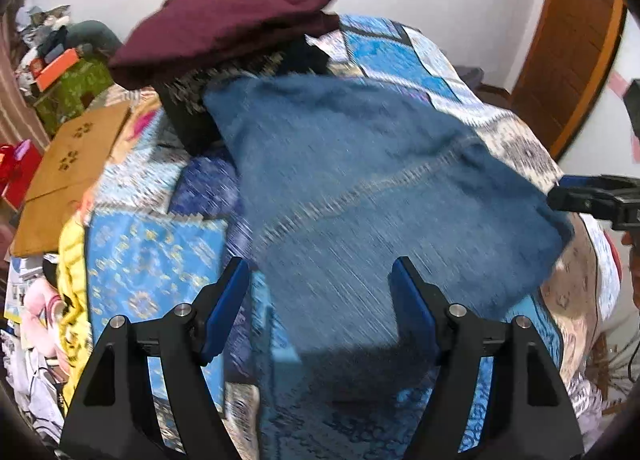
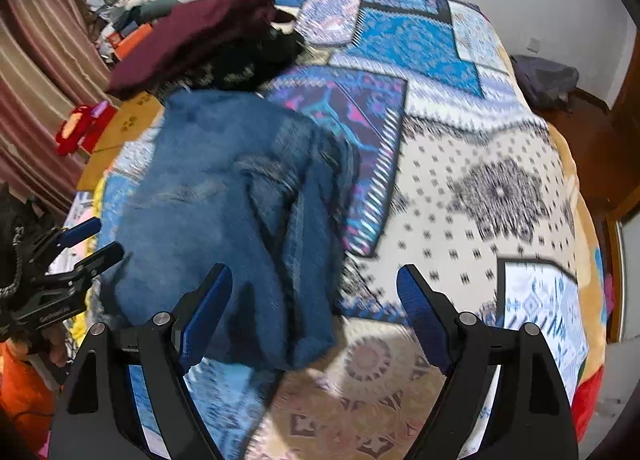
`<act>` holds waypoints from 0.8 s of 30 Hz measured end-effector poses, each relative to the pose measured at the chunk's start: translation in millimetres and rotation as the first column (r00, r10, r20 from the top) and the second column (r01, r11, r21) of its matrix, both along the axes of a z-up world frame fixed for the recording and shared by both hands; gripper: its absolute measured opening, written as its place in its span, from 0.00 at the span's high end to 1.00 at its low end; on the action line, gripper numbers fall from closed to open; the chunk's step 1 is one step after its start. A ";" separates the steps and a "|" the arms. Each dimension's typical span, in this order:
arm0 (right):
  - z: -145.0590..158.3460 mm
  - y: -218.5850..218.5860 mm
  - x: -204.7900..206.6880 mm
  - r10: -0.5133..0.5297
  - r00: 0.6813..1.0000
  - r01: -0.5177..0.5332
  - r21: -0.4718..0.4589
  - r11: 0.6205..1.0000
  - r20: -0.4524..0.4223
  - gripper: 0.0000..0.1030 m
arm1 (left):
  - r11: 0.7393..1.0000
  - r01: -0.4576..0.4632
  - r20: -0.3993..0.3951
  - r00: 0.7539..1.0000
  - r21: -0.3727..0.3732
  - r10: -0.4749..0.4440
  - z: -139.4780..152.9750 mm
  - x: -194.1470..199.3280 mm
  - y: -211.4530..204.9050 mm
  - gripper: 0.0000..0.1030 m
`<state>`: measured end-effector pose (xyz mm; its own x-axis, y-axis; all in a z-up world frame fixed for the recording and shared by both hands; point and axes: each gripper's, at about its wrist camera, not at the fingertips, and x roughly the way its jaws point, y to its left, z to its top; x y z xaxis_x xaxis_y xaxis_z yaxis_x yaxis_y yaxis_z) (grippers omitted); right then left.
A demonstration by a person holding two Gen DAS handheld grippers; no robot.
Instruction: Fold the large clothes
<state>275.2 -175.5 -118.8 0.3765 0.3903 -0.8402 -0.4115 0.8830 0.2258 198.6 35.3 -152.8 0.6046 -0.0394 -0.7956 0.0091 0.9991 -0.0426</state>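
Patterned bedspread (image 2: 500,188) bears jeans (image 2: 224,220) beside maroon garment (image 1: 224,32).

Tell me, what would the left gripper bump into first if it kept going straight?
Probably the folded blue jeans on the bed; the left gripper points at them with open jaws, though motion blur hides the depth.

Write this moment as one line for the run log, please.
stage: jeans lying folded on bed quilt | left gripper: open, empty | right gripper: open, empty | maroon garment: on pile behind
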 end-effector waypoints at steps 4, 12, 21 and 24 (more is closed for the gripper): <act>10.6 20.6 7.8 0.058 0.998 -0.060 0.036 0.998 0.034 0.20 | 0.998 -0.059 0.031 0.998 -0.009 0.059 11.3 14.2 21.0 0.29; -21.0 51.5 37.5 0.162 0.986 -0.162 0.003 0.987 -0.031 0.21 | 0.995 -0.095 -0.007 0.995 -0.022 0.095 -4.3 34.5 40.6 0.29; -68.5 19.4 71.3 0.142 0.957 -0.100 0.171 0.980 -0.253 0.19 | 0.927 -0.107 -0.170 0.984 -0.360 0.048 -52.1 62.3 59.8 0.27; -77.6 18.9 81.4 0.161 0.937 -0.096 0.215 0.972 -0.309 0.16 | 0.878 -0.122 -0.225 0.974 -0.462 0.018 -68.4 76.9 67.5 0.24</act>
